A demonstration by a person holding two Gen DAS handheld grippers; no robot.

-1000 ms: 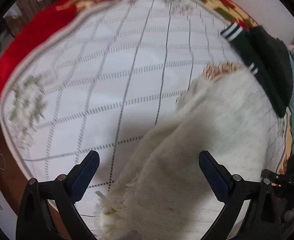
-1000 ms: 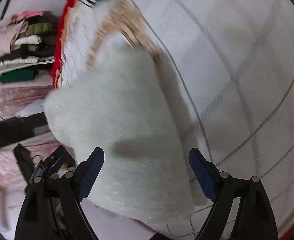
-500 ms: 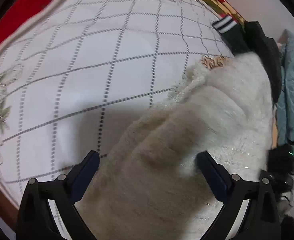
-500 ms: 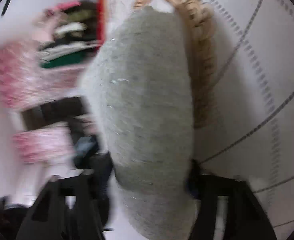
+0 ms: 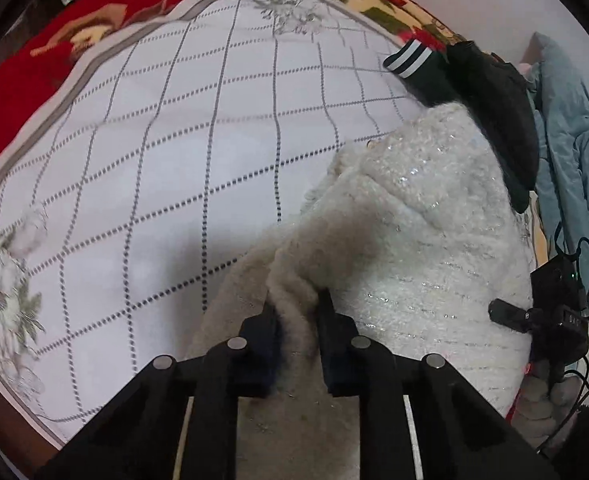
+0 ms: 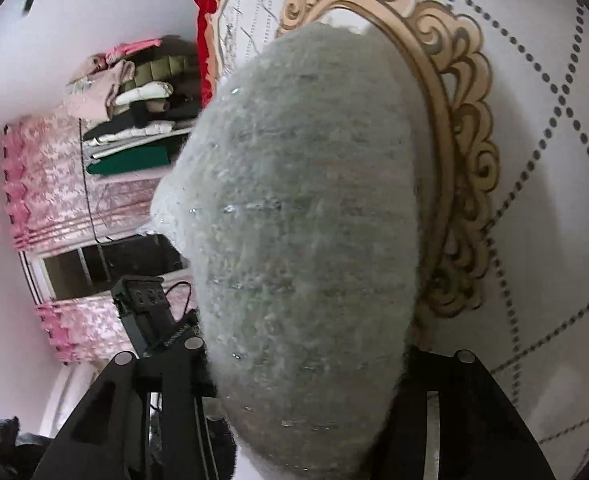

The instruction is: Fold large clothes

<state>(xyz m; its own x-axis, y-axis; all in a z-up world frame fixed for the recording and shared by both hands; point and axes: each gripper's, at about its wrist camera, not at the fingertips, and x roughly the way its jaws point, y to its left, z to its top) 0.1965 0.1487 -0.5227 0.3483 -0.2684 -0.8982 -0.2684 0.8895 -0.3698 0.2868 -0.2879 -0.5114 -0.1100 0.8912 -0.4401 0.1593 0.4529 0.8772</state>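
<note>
Both grippers have just closed on the white fluffy sweater [image 5: 414, 248]. Left gripper [image 5: 296, 300] pinches a near fold tightly on the checked sheet [image 5: 154, 160]. Right gripper [image 6: 306, 364], half open, grips a thick bunch.

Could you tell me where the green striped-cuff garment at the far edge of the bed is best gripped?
Grip the striped cuff: it lies flat on the bedcover, clear of the white sweater. Probably come from the open bedcover side, since dark clothing crowds the other.

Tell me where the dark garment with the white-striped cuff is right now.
In the left wrist view the dark garment lies upper right on the checked bedspread, just beyond the fluffy white sweater and beside the light blue clothing.
</note>
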